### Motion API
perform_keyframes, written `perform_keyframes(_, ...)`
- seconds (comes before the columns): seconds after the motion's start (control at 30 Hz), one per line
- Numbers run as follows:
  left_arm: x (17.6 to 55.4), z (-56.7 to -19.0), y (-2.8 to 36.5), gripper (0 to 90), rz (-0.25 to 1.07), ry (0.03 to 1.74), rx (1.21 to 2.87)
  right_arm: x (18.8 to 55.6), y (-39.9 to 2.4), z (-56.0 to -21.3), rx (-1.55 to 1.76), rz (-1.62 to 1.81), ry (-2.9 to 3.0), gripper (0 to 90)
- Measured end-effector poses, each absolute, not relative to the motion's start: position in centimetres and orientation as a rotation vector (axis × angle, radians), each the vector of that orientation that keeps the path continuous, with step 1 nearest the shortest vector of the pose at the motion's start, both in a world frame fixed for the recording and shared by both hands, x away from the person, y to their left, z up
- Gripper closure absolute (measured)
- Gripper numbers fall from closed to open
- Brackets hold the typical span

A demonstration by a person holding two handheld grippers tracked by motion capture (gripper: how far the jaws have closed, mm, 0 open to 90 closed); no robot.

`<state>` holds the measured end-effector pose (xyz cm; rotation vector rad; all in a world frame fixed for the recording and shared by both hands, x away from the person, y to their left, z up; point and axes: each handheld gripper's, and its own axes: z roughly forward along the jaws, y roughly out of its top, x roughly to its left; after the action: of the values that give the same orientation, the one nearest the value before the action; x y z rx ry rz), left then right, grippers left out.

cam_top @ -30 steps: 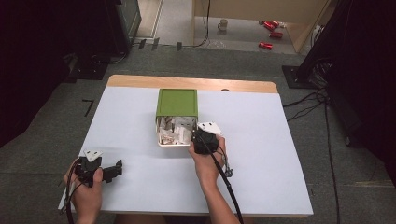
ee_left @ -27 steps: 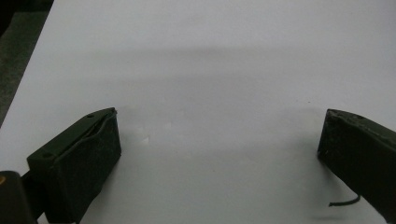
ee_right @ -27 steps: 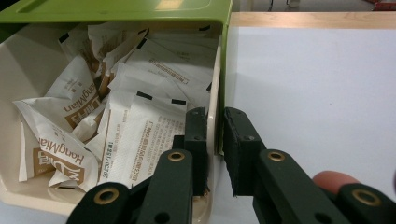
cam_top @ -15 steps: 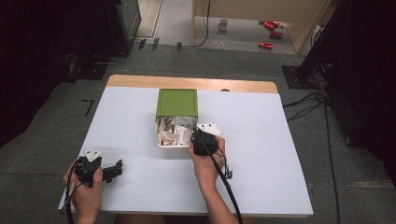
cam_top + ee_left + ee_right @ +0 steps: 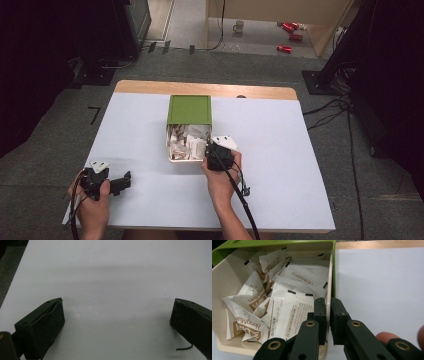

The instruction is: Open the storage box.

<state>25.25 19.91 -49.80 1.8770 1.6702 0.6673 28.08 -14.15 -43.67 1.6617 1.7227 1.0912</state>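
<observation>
Since the earlier frames little has shifted: the box (image 5: 188, 127) sits in the same place at the middle of the table (image 5: 280, 175), and the right gripper (image 5: 212, 152) has only edged in at the box's near right corner, its jaws having just been closing onto the wall. Going from big to small, the room is dim, with a grey floor (image 5: 380, 170) around the table, cables running off to the right, and a mug and some red things lying on the lighter floor at the back. The table is covered in white with a wooden strip along its far edge. The box is cream with a green lid (image 5: 189, 109) tipped back at its far side, and it is full of white packets (image 5: 287, 302). In the right gripper view the right gripper (image 5: 328, 312) pinches the box's thin right wall (image 5: 329, 290), one jaw inside among the packets and one outside. The left gripper (image 5: 120, 182) rests near the table's front left corner, well apart from the box, its jaws spread over bare white surface. The step in hand looks like taking hold of the box by its side; next would call for a steady pull or lift without tipping the packets out.
</observation>
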Motion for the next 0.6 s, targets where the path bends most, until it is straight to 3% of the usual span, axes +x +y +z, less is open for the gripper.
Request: perform_keyframes(0.6, 25.3, -49.8, 19.9, 0.0, 0.666, 1.671, 1.879, 25.2, -13.9, -43.9, 1.657, 1.085, 1.697, 86.7)
